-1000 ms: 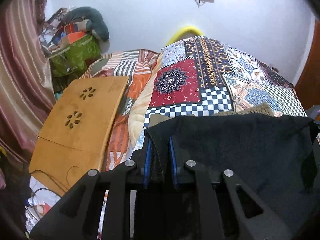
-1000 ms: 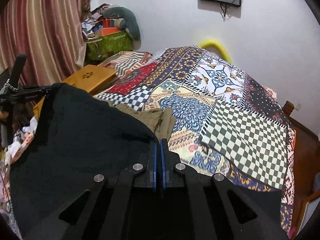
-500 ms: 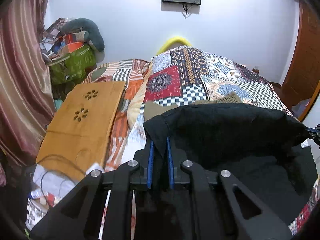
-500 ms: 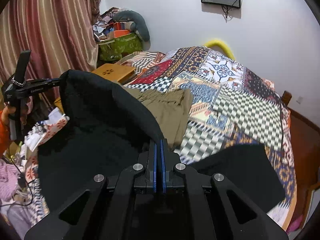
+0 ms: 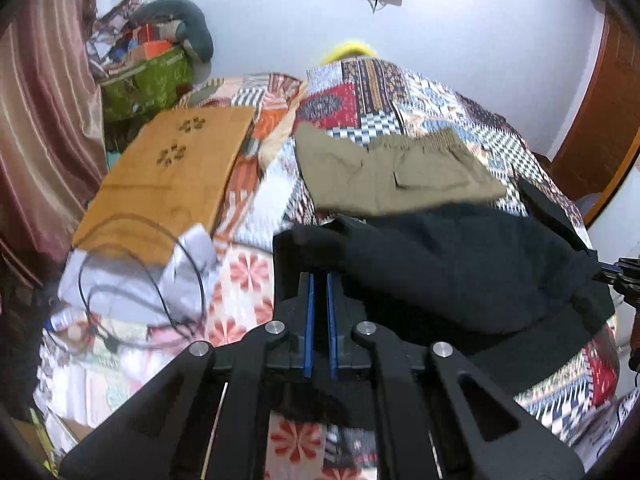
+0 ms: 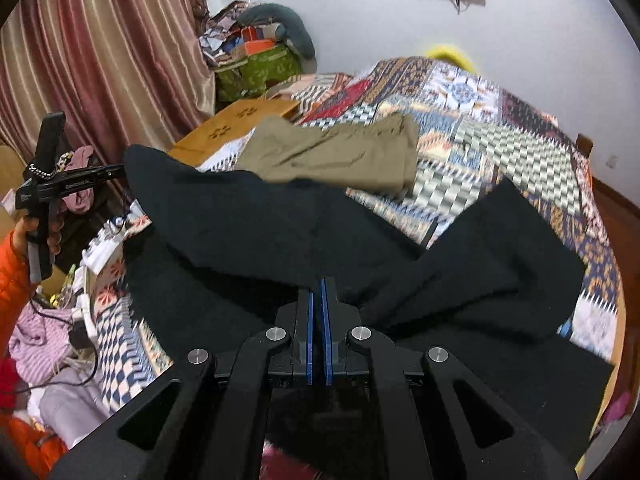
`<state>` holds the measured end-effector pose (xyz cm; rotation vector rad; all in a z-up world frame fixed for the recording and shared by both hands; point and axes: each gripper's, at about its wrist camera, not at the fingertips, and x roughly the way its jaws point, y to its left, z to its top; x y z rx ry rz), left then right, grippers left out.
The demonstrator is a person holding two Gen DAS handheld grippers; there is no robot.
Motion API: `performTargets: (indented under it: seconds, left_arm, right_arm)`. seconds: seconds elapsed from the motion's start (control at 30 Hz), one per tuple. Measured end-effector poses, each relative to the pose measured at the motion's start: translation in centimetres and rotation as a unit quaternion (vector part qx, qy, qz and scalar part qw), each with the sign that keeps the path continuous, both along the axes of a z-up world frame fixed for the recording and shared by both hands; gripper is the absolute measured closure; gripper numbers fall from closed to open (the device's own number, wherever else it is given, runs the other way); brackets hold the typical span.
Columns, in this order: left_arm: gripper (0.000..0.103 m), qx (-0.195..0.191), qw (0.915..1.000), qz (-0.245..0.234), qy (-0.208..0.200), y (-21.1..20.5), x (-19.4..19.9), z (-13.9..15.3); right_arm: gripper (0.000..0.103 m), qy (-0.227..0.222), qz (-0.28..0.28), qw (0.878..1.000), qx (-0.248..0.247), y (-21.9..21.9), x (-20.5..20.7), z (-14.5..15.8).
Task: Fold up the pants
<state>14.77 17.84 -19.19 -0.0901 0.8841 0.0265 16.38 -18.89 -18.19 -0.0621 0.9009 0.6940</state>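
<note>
Even, diffuse indoor light, source not visible; white wall [image 5: 460,40] bright, no glare. Strong fisheye bending, dark vignette at corners. Motion blur smears the patchwork bedcover [image 6: 500,128]; black pants [image 6: 260,216] lose all detail in shadow

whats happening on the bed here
A person is folding a pair of black pants on a bed with a patchwork quilt, holding a two-finger gripper in each hand. The left gripper and the right gripper each have their jaws shut on an edge of the black fabric, which hangs lifted between them while the rest trails on the quilt. A pair of khaki pants lies folded farther up the bed.
</note>
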Motion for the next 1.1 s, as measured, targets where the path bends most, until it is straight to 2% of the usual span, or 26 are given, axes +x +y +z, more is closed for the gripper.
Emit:
performTargets:
  seconds: [0.23, 0.33, 0.4, 0.43, 0.5, 0.53, 0.6, 0.67, 0.87, 1.0, 1.03, 1.07, 1.1]
  left_arm:
    - [0.098, -0.018, 0.9985, 0.013, 0.05, 0.1, -1.4, -3.4]
    - [0.092, -0.032, 0.9972, 0.027, 0.062, 0.3, -1.2, -3.9]
    - [0.074, -0.052, 0.9954, 0.038, 0.07, 0.6, -0.9, -4.1]
    - [0.069, -0.059, 0.9948, 0.044, 0.071, 0.7, -0.8, -4.2]
    - [0.053, -0.056, 0.9946, 0.054, 0.069, 0.7, -0.7, -4.2]
    - [0.05, -0.05, 0.9947, 0.058, 0.068, 0.5, -0.7, -4.2]
    - [0.044, -0.046, 0.9949, 0.058, 0.069, 0.2, -0.7, -4.4]
    - [0.041, -0.047, 0.9939, 0.06, 0.079, 0.0, -0.5, -5.1]
    - [0.04, -0.063, 0.9892, 0.065, 0.115, -0.6, 0.3, -7.9]
    - [0.04, -0.056, 0.99, 0.072, 0.107, -1.2, 0.5, -8.5]
    - [0.04, -0.052, 0.9905, 0.073, 0.104, -1.4, 0.5, -8.6]
    - [0.042, -0.045, 0.9911, 0.074, 0.101, -1.5, 0.5, -8.6]
    - [0.05, -0.038, 0.9917, 0.074, 0.098, -1.7, 0.6, -8.6]
  right_arm:
    - [0.099, 0.04, -0.015, 0.999, -0.015, -0.3, -1.2, -2.5]
    - [0.099, 0.048, -0.021, 0.998, -0.021, -0.7, -1.3, -2.7]
    - [0.096, 0.052, -0.025, 0.998, -0.021, -0.9, -1.4, -2.4]
    - [0.094, 0.051, -0.027, 0.998, -0.022, -1.0, -1.5, -2.1]
    - [0.087, 0.048, -0.033, 0.998, -0.025, -1.6, -1.8, -1.7]
    - [0.077, 0.044, -0.04, 0.998, -0.027, -1.9, -1.9, -1.4]
    - [0.063, 0.031, -0.053, 0.998, -0.029, -2.8, -2.1, -0.8]
    - [0.062, 0.023, -0.067, 0.997, -0.03, -4.0, -2.0, -0.3]
    - [0.062, 0.012, -0.105, 0.994, -0.033, -5.9, -0.6, 0.5]
    - [0.05, 0.004, -0.122, 0.992, -0.032, -6.0, 0.6, 0.4]
    - [0.05, 0.002, -0.125, 0.992, -0.031, -5.9, 0.8, 0.4]
    - [0.05, 0.002, -0.127, 0.991, -0.029, -5.8, 1.1, 0.2]
    - [0.049, 0.004, -0.129, 0.991, -0.027, -5.7, 1.4, 0.1]
